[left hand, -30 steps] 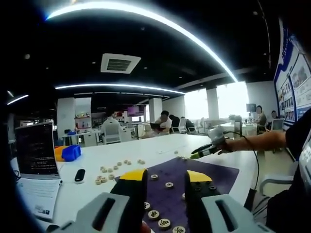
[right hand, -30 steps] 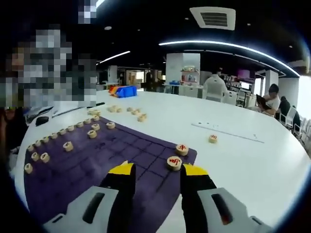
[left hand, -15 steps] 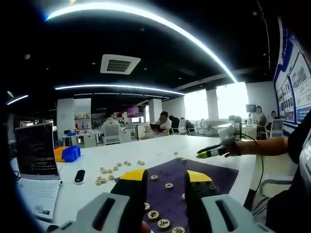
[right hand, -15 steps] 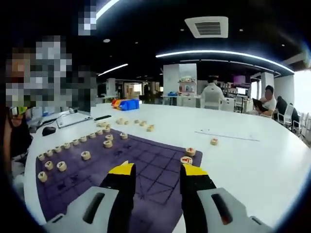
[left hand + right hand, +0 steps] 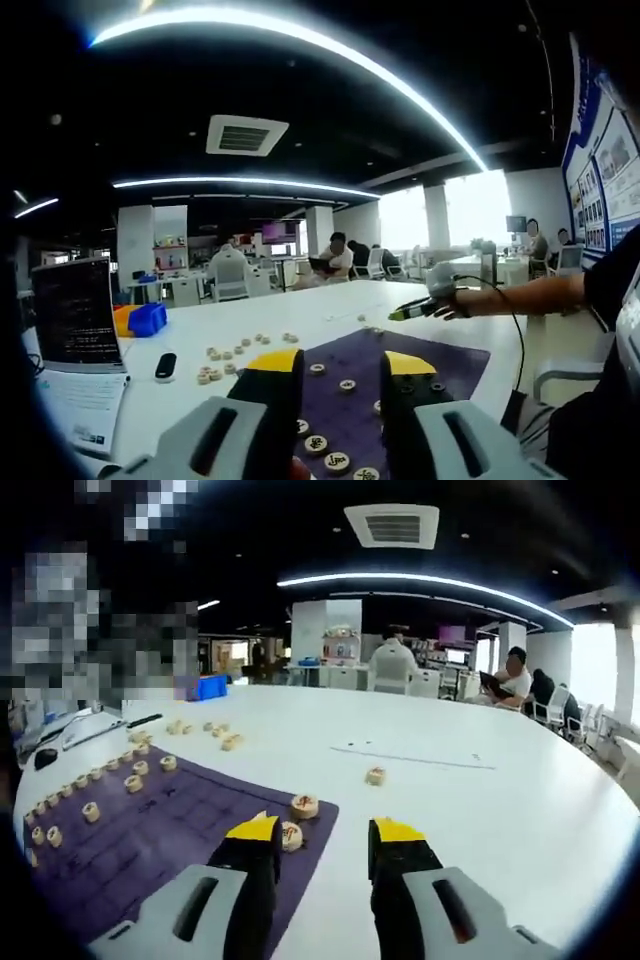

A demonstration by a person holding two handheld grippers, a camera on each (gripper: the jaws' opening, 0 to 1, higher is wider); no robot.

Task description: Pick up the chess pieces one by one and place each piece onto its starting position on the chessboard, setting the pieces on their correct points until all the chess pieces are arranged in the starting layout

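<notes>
Pieces: a row (image 5: 92,802) is sitting along the board's far left edge; two red-marked ones (image 5: 299,817) are lying at the near right corner; a loose cluster (image 5: 232,354) is resting on the table beyond the board.
Board: purple mat (image 5: 150,845) is lying flat on the white table (image 5: 480,810).
Right gripper (image 5: 322,832): jaws are gaping wide, holding nothing, hovering over the board's corner.
Left gripper (image 5: 340,364): jaws are standing apart, empty, above the board.
Stray piece (image 5: 376,775): lying alone on the table, right of the board.
Laptop (image 5: 72,312): standing open at far left.
</notes>
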